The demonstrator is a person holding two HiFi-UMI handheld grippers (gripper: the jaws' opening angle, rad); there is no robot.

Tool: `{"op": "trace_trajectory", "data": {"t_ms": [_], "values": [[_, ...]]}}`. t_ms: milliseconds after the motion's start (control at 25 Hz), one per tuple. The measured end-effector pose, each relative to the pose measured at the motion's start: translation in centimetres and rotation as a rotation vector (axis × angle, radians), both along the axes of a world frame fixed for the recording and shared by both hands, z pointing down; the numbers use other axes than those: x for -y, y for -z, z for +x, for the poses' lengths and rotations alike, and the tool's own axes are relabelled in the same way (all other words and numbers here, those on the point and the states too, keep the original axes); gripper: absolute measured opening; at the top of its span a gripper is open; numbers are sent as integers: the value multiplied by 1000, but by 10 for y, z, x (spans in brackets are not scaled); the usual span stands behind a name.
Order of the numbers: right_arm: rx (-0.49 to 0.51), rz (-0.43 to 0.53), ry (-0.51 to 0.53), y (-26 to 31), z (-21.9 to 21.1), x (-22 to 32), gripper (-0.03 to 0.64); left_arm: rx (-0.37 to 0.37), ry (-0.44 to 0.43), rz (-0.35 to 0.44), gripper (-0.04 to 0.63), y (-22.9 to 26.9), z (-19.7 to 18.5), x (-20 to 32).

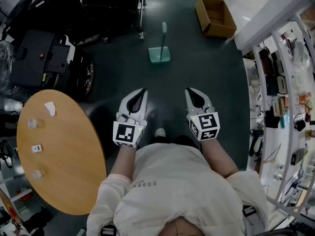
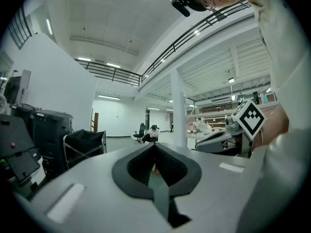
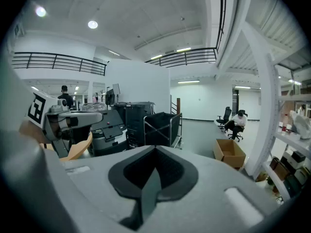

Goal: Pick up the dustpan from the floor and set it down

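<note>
Two hand-held grippers, one dustpan, one step not yet begun.

1. Landmark: cardboard box [image 1: 215,16], open and lying on the dark floor [image 1: 197,73].
2. Dustpan [image 1: 159,54]: green, on the floor to the left of the box and a little nearer to us. Its pale handle [image 1: 164,33] runs from the pan toward the box's level. Nothing touches it.
3. Left gripper [image 1: 143,90]: well apart from the box, on our side of the dustpan. Jaws pressed together with nothing between them.
4. Right gripper [image 1: 189,90]: the nearer of the two to the box, yet still well short of it and of the dustpan. Jaws likewise pressed together and empty, tilted slightly downward.
5. Round wooden table [image 1: 69,151]: far left of the box, carrying a few small items we cannot identify.

Step in hand, as we judge it: the approach. We stand facing the dustpan with both tools held at rest, so the pick-up is wholly ahead of us.

Next move, as we judge it: we step toward the box side of the floor and lower one gripper. We spread its jaws before reaching the handle and close them squarely across it. The handle is thin, so an off-centre pinch may let the pan swing.
</note>
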State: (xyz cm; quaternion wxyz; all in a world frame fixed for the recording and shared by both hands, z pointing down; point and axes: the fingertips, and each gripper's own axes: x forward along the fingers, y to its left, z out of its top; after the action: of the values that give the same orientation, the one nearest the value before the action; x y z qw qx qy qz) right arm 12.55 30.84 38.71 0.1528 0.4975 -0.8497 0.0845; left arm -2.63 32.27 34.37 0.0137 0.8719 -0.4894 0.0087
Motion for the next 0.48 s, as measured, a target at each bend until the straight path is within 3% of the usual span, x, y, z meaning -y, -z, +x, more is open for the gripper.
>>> {"op": "trace_trajectory", "data": {"t_ms": [480], "values": [[6, -6, -16, -3, -5, 9, -9, -13, 3, -6, 8, -3, -8, 6]]}}
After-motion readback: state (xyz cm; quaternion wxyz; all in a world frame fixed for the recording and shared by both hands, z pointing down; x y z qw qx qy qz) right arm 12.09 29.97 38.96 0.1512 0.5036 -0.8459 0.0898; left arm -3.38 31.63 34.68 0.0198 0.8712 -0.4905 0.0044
